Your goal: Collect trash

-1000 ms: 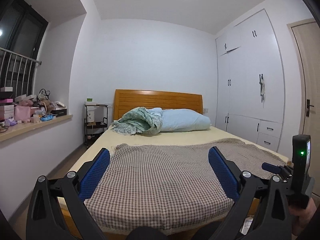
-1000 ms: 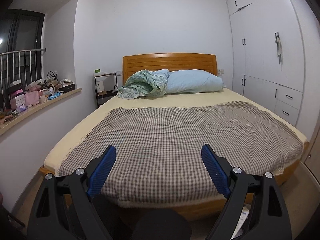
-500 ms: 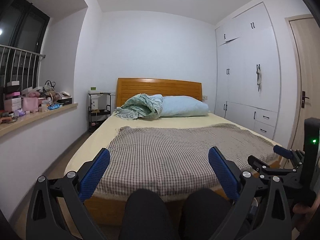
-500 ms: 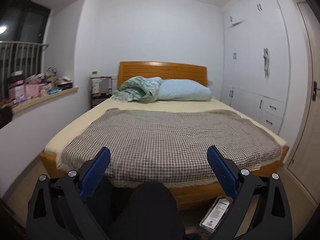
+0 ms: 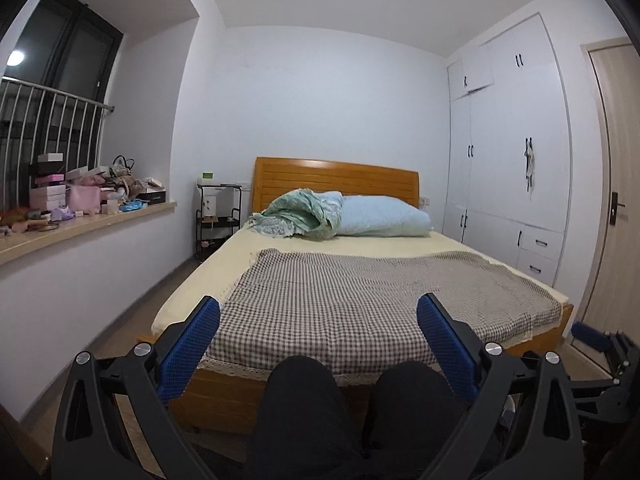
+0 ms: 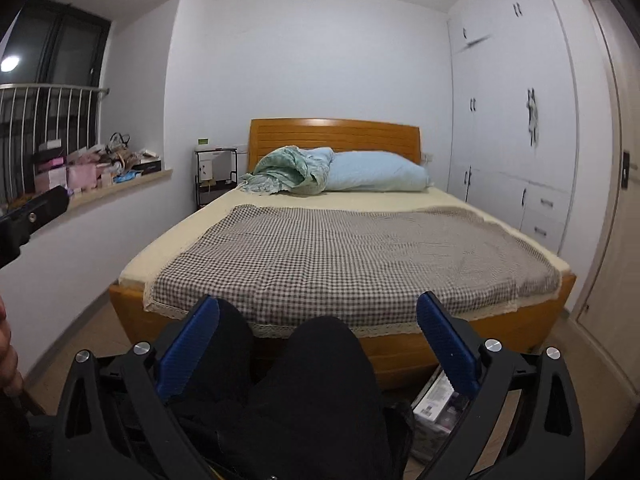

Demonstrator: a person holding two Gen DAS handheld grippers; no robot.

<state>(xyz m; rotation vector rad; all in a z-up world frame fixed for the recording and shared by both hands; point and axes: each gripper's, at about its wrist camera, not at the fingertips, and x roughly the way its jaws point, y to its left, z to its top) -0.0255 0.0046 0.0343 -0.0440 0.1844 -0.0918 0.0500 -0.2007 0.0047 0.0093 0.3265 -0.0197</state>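
Trash here looks like a white labelled package (image 6: 434, 408) on the floor at the near right foot of the bed (image 6: 400, 344), partly hidden behind the right tool's (image 6: 318, 320) right finger. Both tools are held wide open with nothing between their blue pads; the left tool (image 5: 318, 322) hangs over the person's dark-clad knees (image 5: 304, 384), facing the bed. A checked blanket (image 5: 360, 300) covers the near half of the mattress, with a pale blue pillow (image 5: 384, 216) at the far end.

Blanket (image 5: 352, 304) on bed (image 5: 280, 392), pillow (image 5: 384, 222) at headboard (image 5: 336, 184), wardrobe (image 5: 516, 168) right, cluttered sill (image 5: 80, 226) left
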